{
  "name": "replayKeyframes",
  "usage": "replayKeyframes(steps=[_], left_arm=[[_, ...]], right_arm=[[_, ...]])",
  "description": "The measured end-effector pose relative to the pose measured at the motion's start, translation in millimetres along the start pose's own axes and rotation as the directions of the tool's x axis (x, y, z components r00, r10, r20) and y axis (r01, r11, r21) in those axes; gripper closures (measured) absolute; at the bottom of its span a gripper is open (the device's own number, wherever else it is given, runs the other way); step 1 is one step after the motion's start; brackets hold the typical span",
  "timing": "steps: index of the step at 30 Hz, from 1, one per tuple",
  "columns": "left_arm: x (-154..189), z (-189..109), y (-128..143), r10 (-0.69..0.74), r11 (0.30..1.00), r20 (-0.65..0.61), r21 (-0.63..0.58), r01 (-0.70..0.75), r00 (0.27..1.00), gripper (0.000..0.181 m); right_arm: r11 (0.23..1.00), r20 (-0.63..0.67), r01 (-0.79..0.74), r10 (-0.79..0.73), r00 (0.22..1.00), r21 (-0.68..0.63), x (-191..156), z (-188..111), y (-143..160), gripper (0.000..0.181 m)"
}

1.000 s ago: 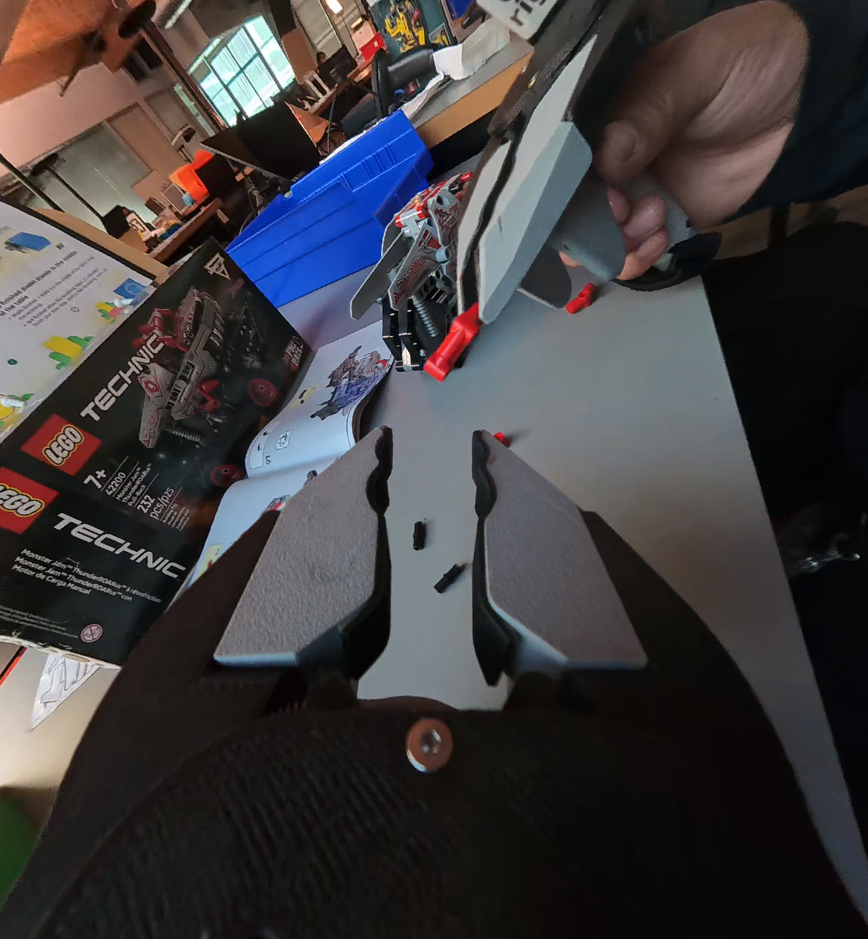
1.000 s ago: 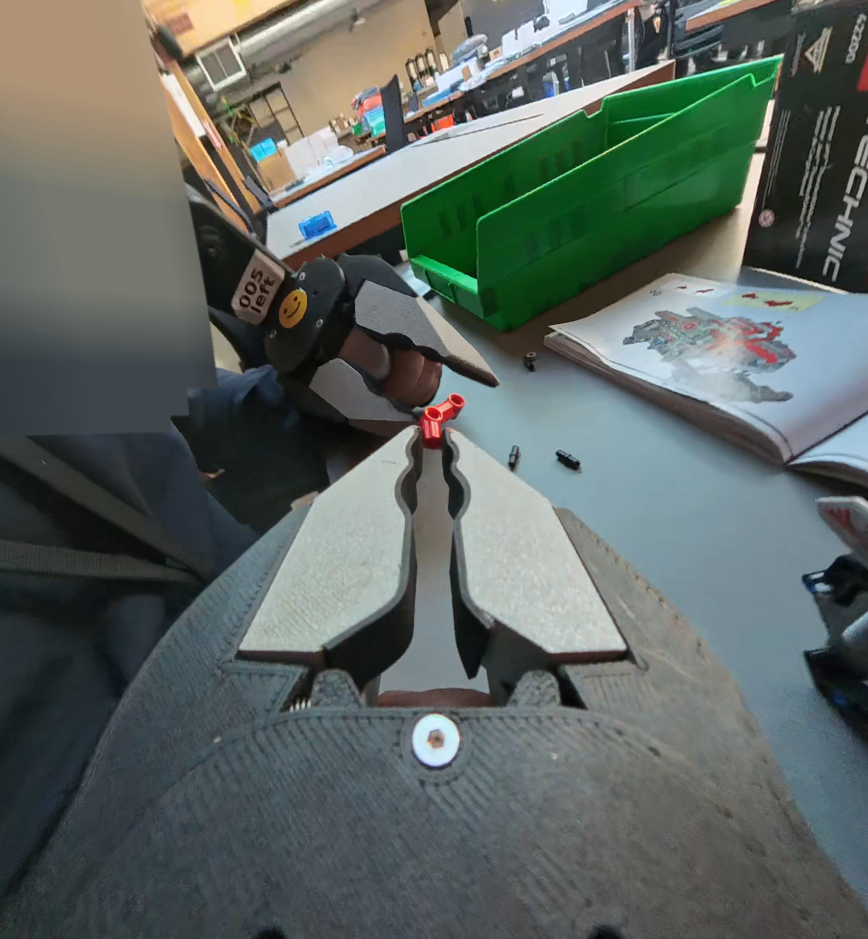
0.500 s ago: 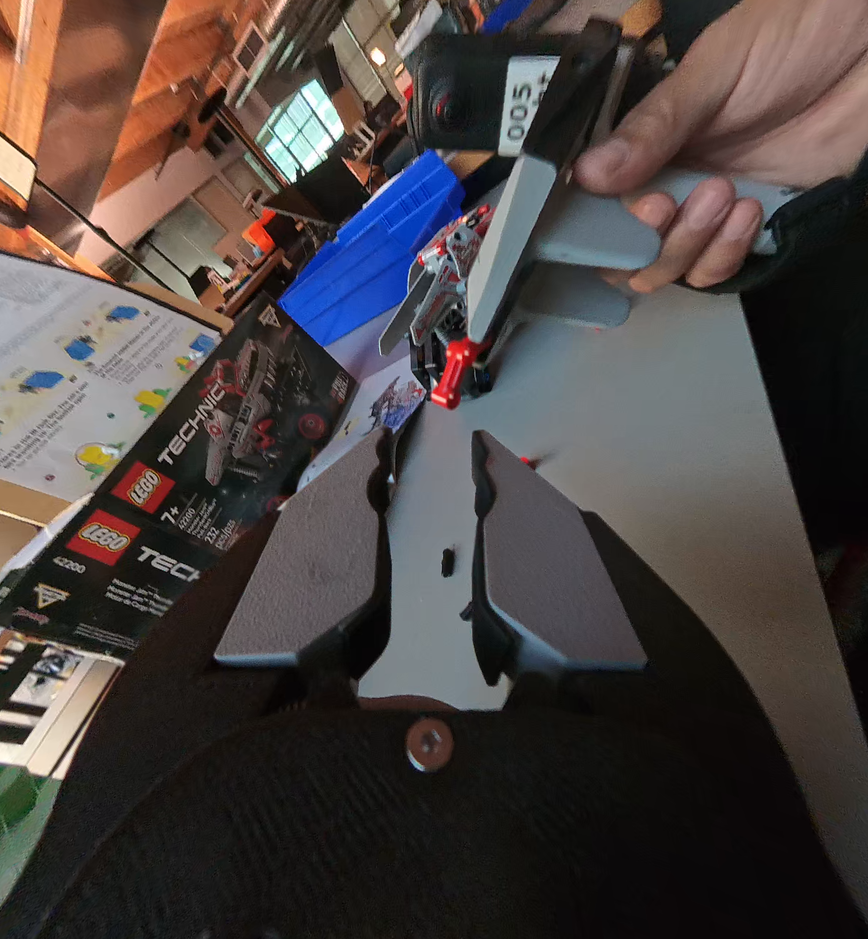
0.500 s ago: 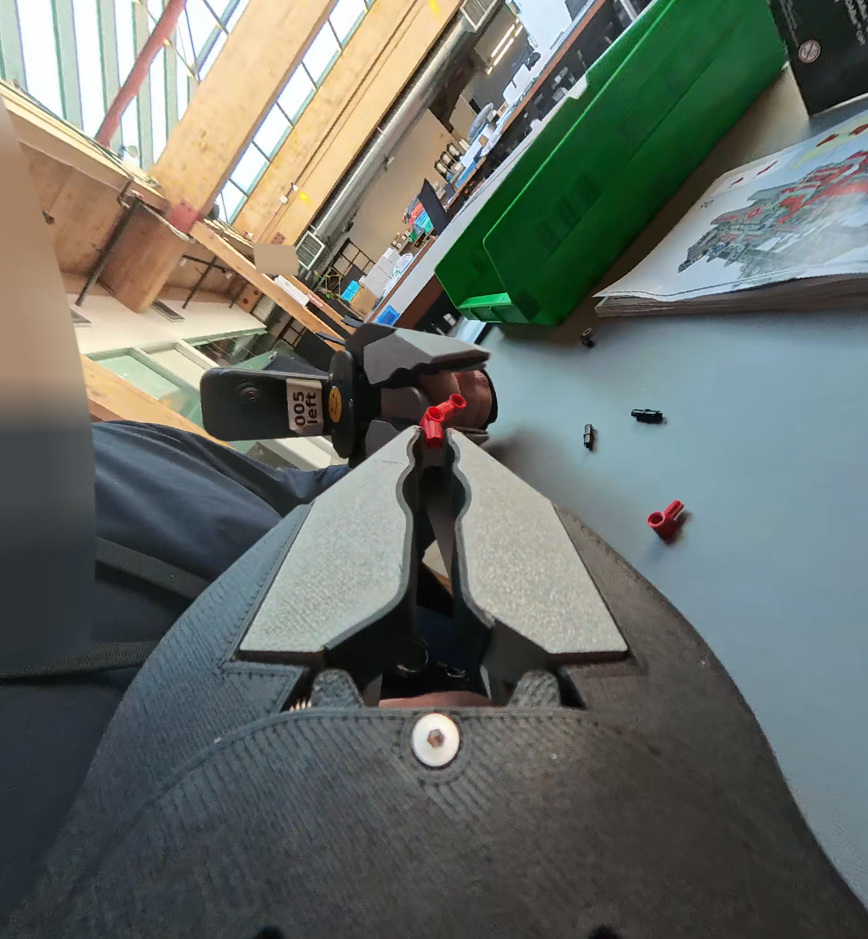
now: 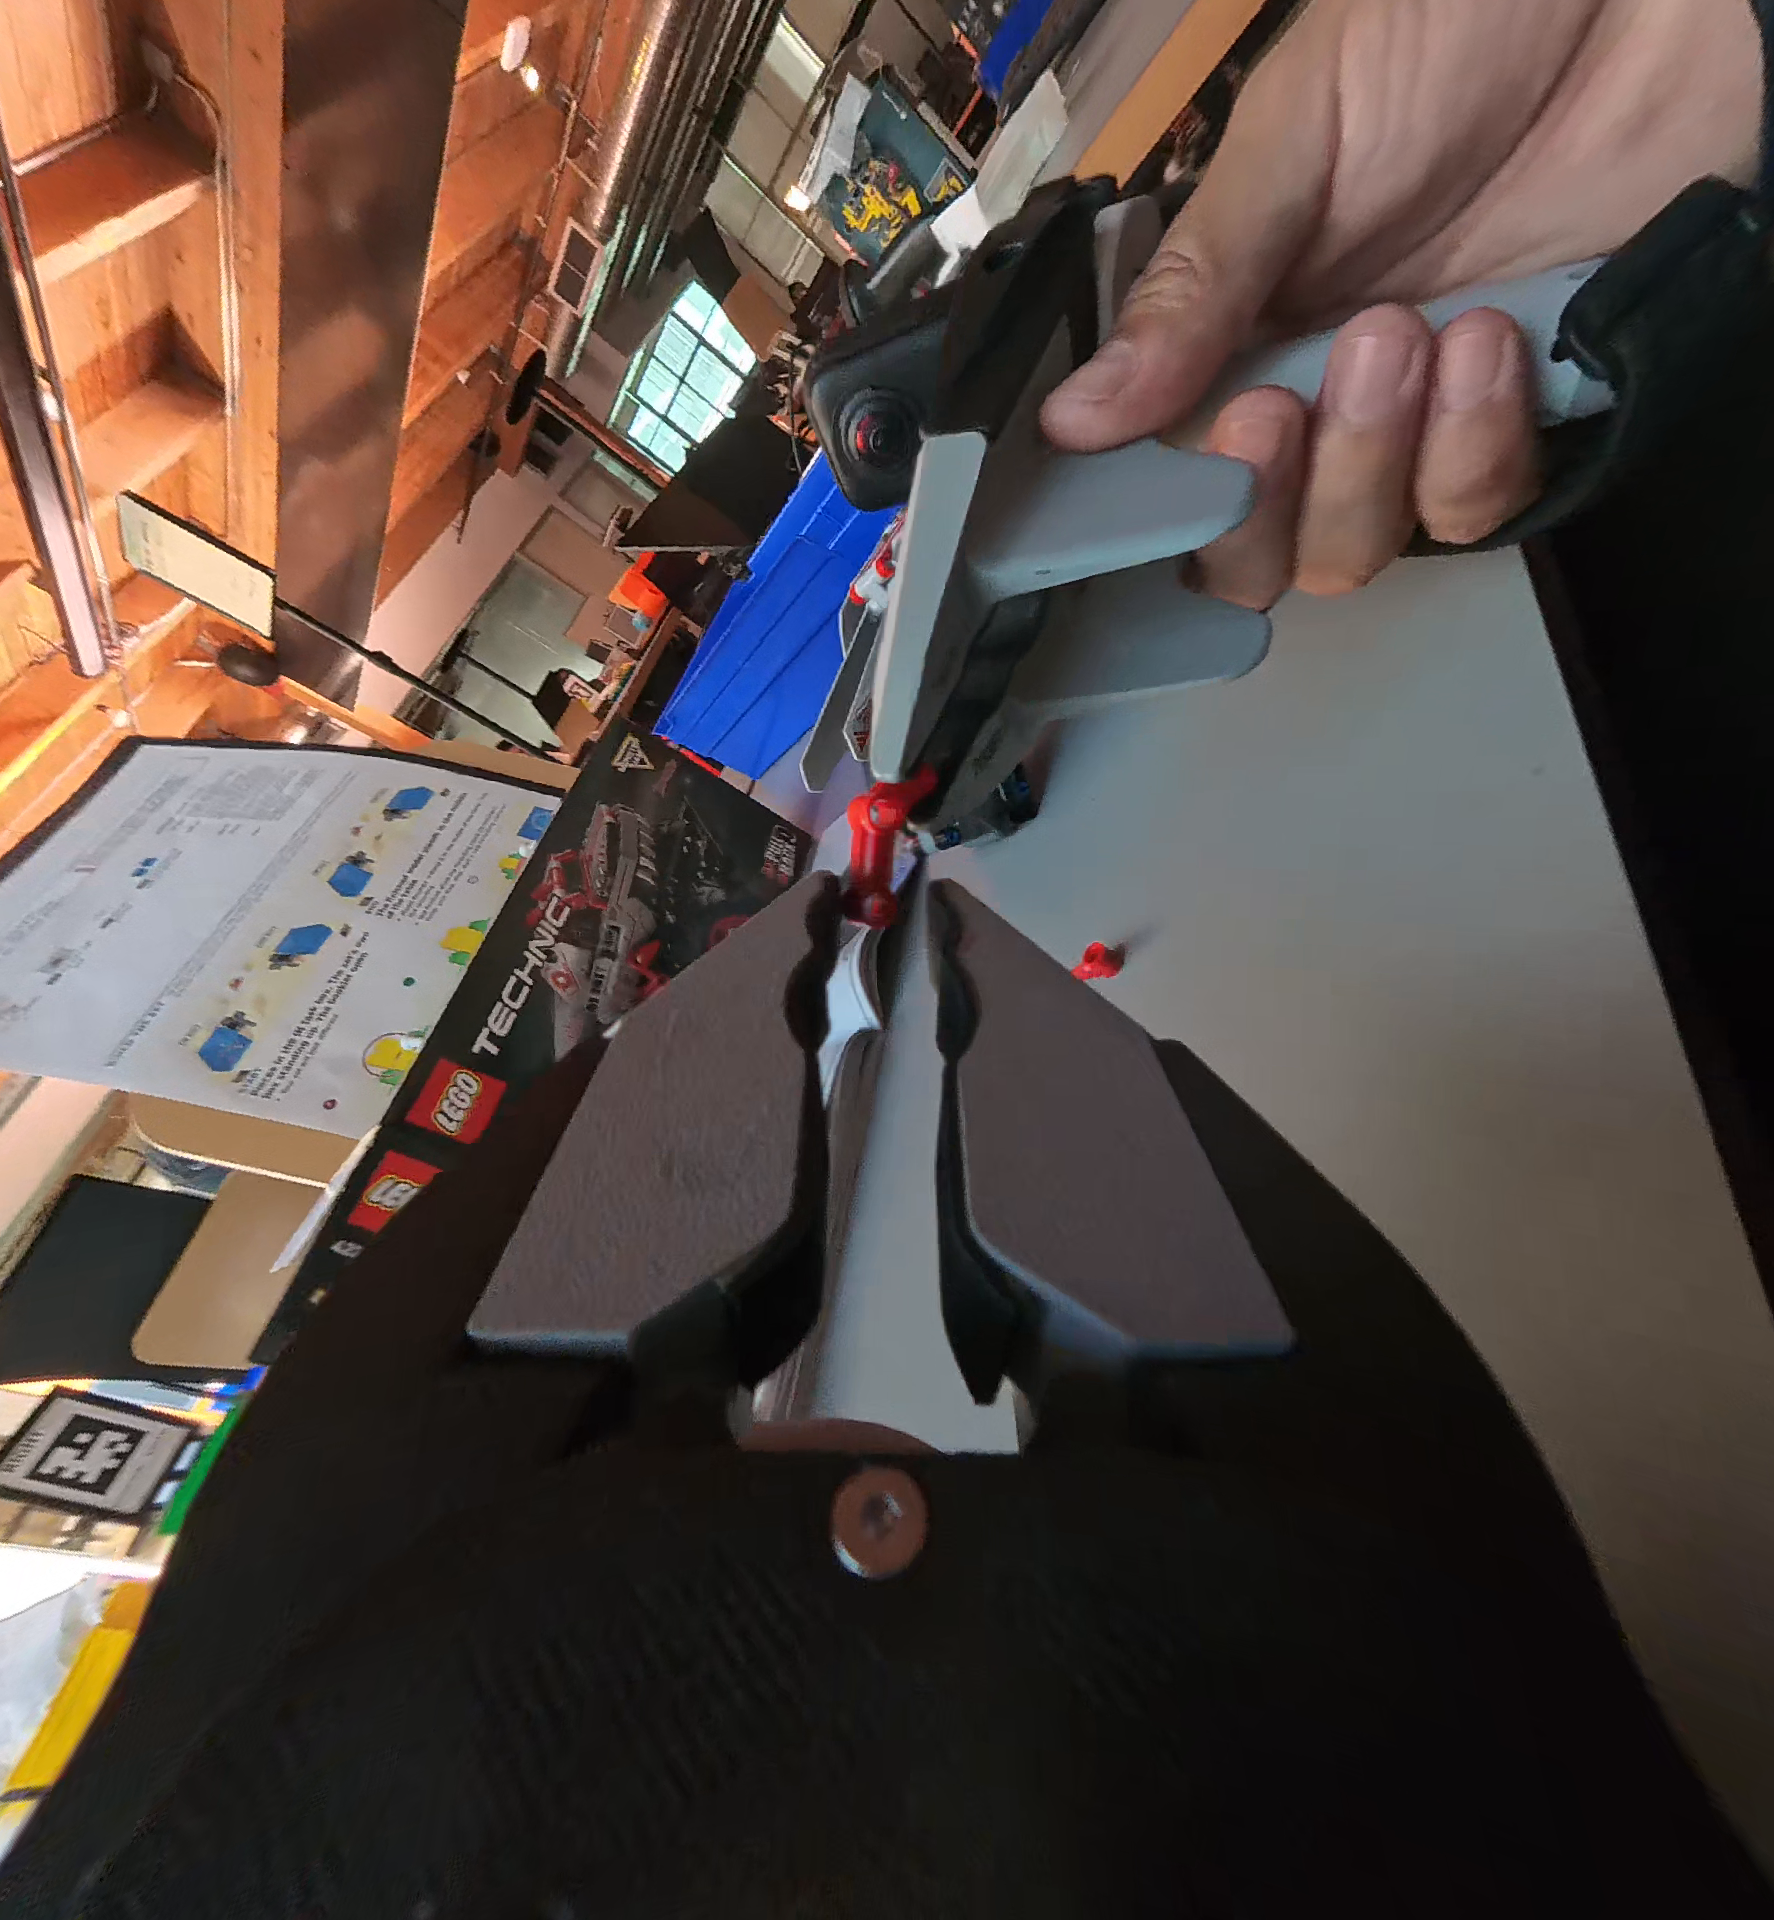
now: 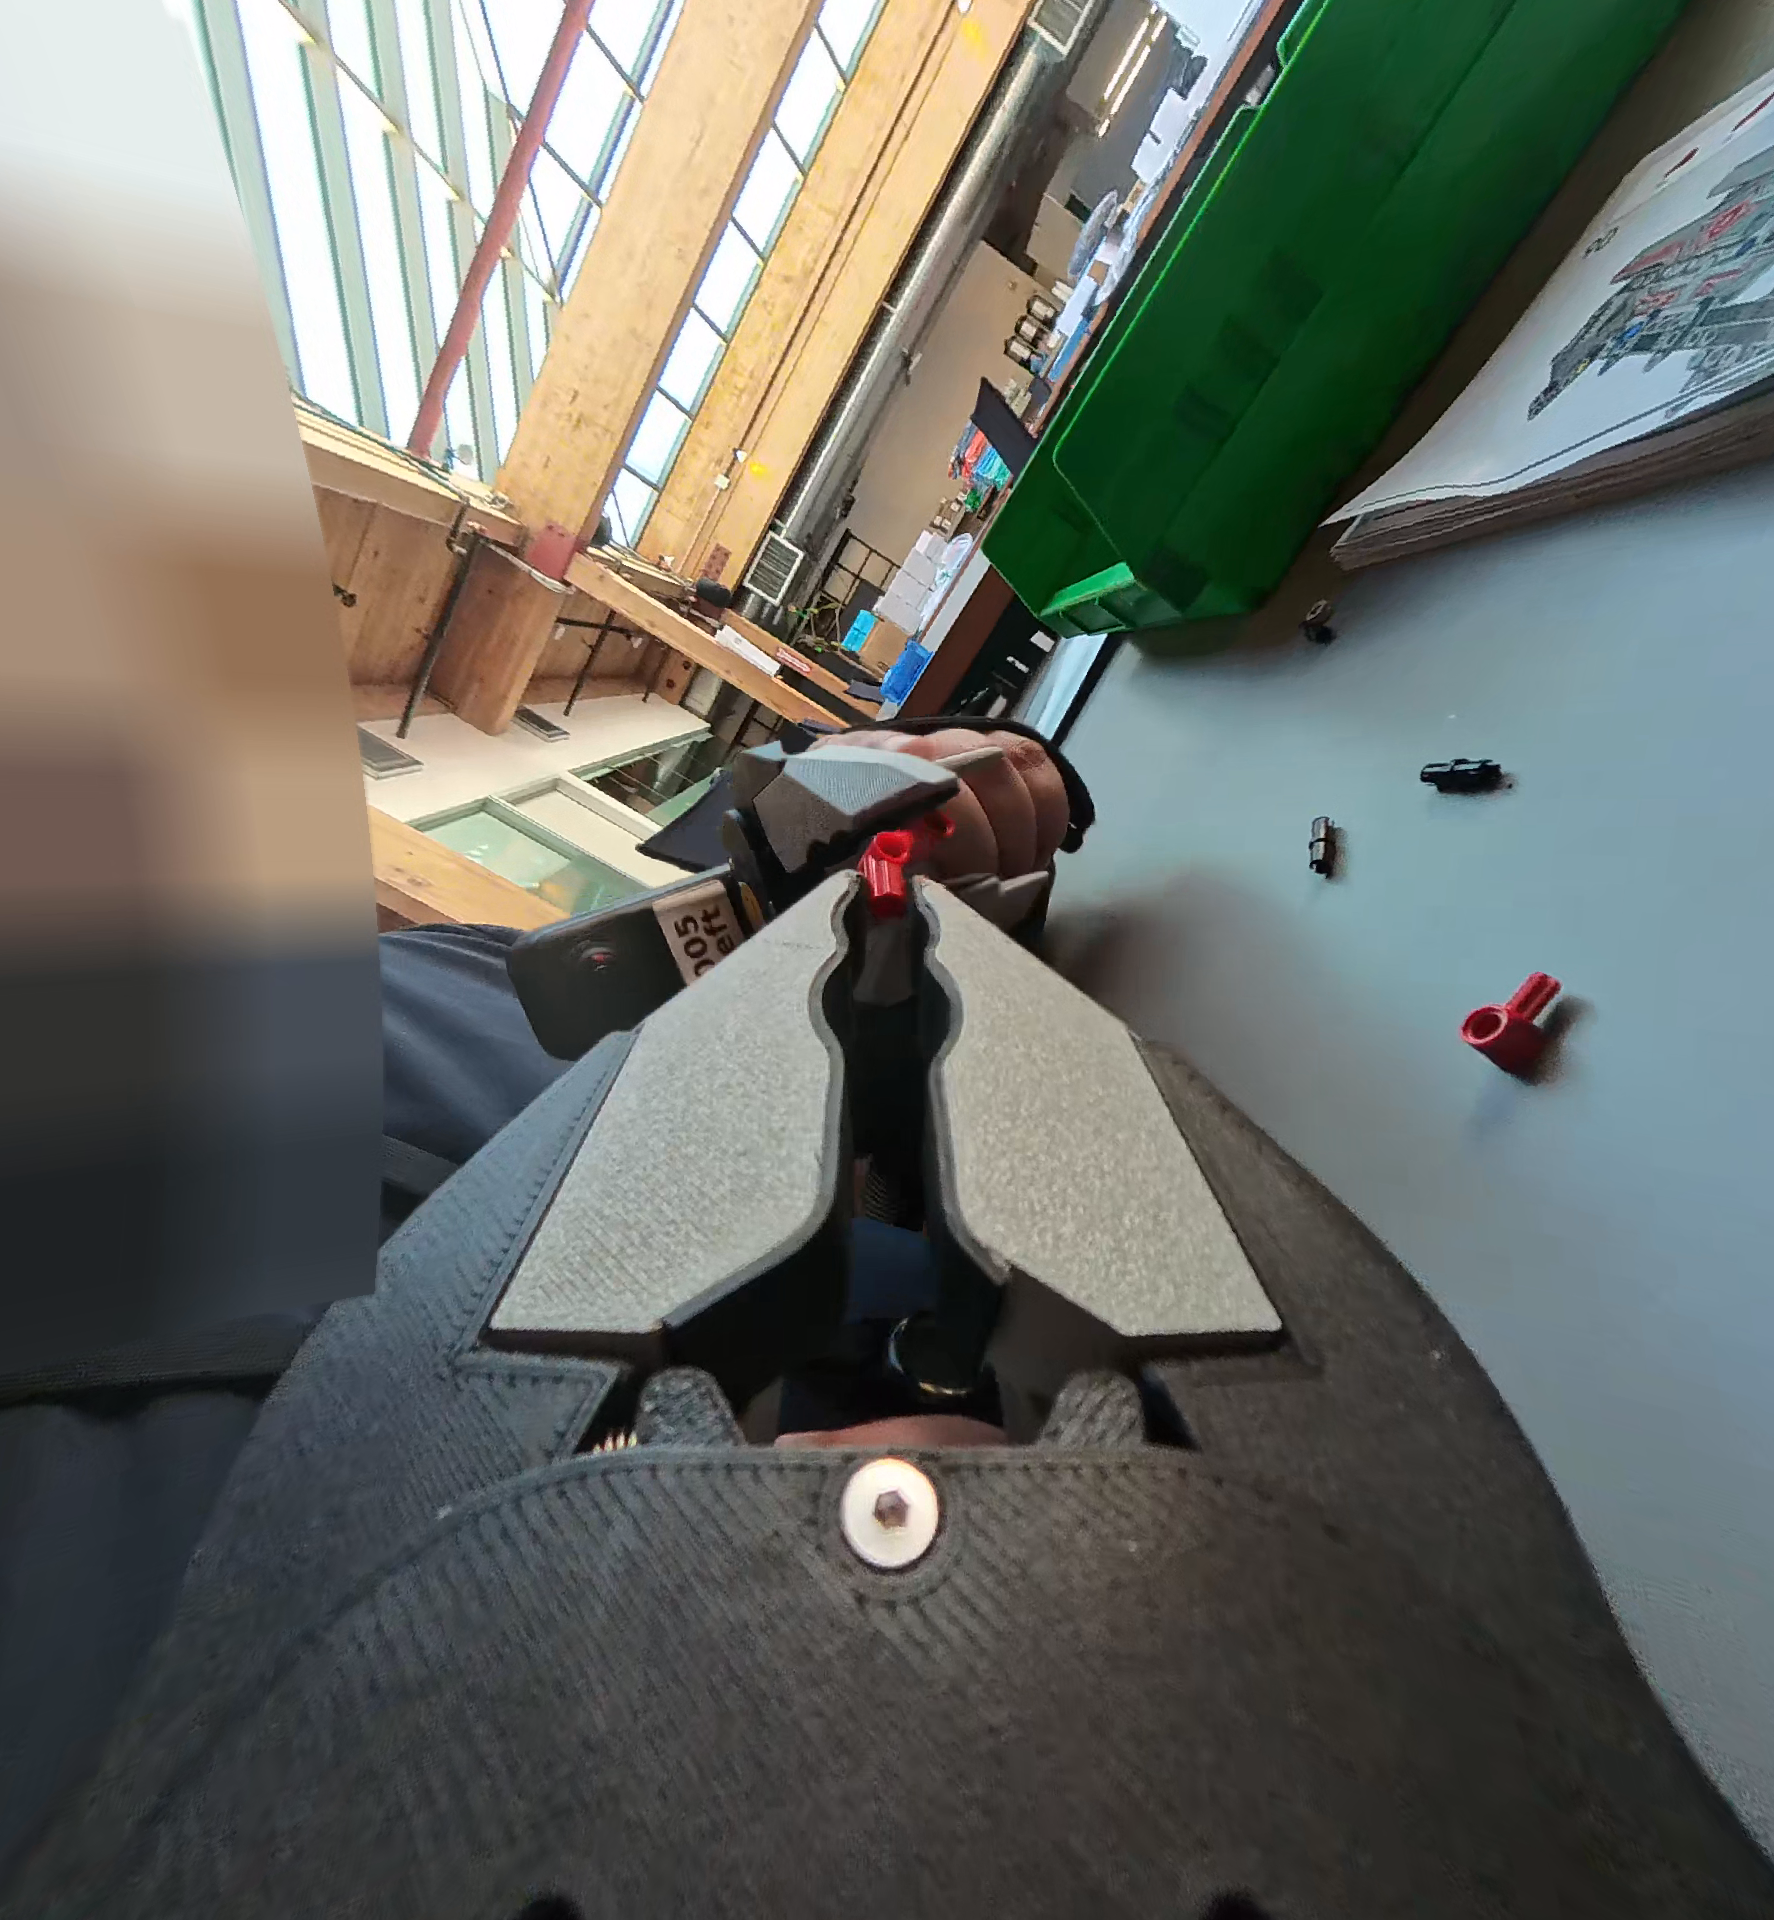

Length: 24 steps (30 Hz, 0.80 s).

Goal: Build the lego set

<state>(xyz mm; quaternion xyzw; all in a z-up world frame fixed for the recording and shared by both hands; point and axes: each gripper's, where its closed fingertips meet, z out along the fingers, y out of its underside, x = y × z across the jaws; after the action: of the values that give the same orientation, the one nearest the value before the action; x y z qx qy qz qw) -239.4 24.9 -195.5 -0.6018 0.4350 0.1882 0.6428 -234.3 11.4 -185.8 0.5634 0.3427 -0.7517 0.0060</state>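
My right gripper (image 6: 883, 894) is shut on a small red connector (image 6: 883, 871) and holds it in the air; it also shows in the left wrist view (image 5: 909, 795), in a person's hand. The red connector (image 5: 875, 847) hangs from its tips down between the tips of my left gripper (image 5: 881, 902). My left gripper is narrowly open around that lower end. It shows beyond the connector in the right wrist view (image 6: 940, 831). A second red connector (image 6: 1506, 1023) lies loose on the grey table (image 6: 1641, 1195). The partly built model (image 5: 852, 717) is mostly hidden behind the right gripper.
Three black pins (image 6: 1459, 774) (image 6: 1321, 842) (image 6: 1317, 627) lie on the table. The open instruction booklet (image 6: 1641, 343) and a green bin (image 6: 1226, 416) are beyond them. The set's black box (image 5: 571, 935), a blue bin (image 5: 758, 644) and a printed sheet (image 5: 218, 914) stand at the table's far side. My two grippers' fingertips are within a few centimetres of each other.
Both grippers have tilted up and come together. The held red connector now sits between my left gripper's tips, and the left fingers have narrowed.
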Motion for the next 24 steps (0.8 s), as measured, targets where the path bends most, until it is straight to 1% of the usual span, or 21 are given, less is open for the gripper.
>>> replayKeyframes(steps=[1, 5, 8, 10, 13, 15, 17, 18, 21, 24], left_arm=[[-0.9, -0.5, -0.5, 0.019, 1.000, 0.012, -0.002, -0.019, 1.000, 0.174], [-1.9, -1.5, 1.0, 0.070, 0.997, 0.022, -0.032, -0.069, 0.997, 0.175], [-2.3, -0.8, 2.2, 0.082, 0.995, 0.027, -0.052, -0.081, 0.996, 0.175], [-1.3, 0.3, 5.0, 0.056, 0.996, 0.011, -0.064, -0.055, 0.998, 0.175], [-4.3, 0.1, 7.7, -0.012, 0.998, 0.001, -0.060, 0.012, 1.000, 0.175], [-4.0, 0.7, 10.2, -0.070, 0.996, -0.022, -0.059, 0.069, 0.997, 0.175], [-4.0, 1.1, 11.8, -0.105, 0.993, -0.035, -0.057, 0.103, 0.994, 0.176], [-2.9, 1.6, 12.4, -0.118, 0.992, -0.046, -0.059, 0.115, 0.992, 0.176], [3.3, 3.3, 12.6, -0.107, 0.993, -0.074, -0.066, 0.103, 0.991, 0.175], [10.7, 4.6, 11.8, -0.084, 0.995, -0.099, -0.070, 0.077, 0.992, 0.176]], right_arm=[[1.000, 0.001, -0.005, 0.005, 1.000, -0.002, 0.7, 0.6, 0.7, 0.177], [1.000, 0.000, -0.007, 0.007, 1.000, 0.002, 1.5, 1.7, 0.6, 0.177], [1.000, -0.020, 0.013, -0.013, 1.000, -0.001, 3.2, 1.3, -1.0, 0.177], [0.998, -0.075, 0.068, -0.069, 0.995, -0.016, 8.4, -0.8, -1.8, 0.176], [0.985, -0.189, 0.155, -0.167, 0.968, -0.077, 18.5, -7.1, -0.6, 0.166], [0.957, -0.267, 0.240, -0.277, 0.923, -0.162, 24.9, -12.0, 3.7, 0.158], [0.903, -0.341, 0.353, -0.421, 0.841, -0.245, 29.3, -16.8, 3.2, 0.152], [0.872, -0.357, 0.403, -0.483, 0.800, -0.278, 28.3, -17.5, 2.0, 0.151], [0.792, -0.365, 0.516, -0.610, 0.704, -0.327, 19.5, -13.3, -4.1, 0.152], [0.730, -0.346, 0.568, -0.681, 0.645, -0.379, 17.6, -5.3, -2.8, 0.157]])
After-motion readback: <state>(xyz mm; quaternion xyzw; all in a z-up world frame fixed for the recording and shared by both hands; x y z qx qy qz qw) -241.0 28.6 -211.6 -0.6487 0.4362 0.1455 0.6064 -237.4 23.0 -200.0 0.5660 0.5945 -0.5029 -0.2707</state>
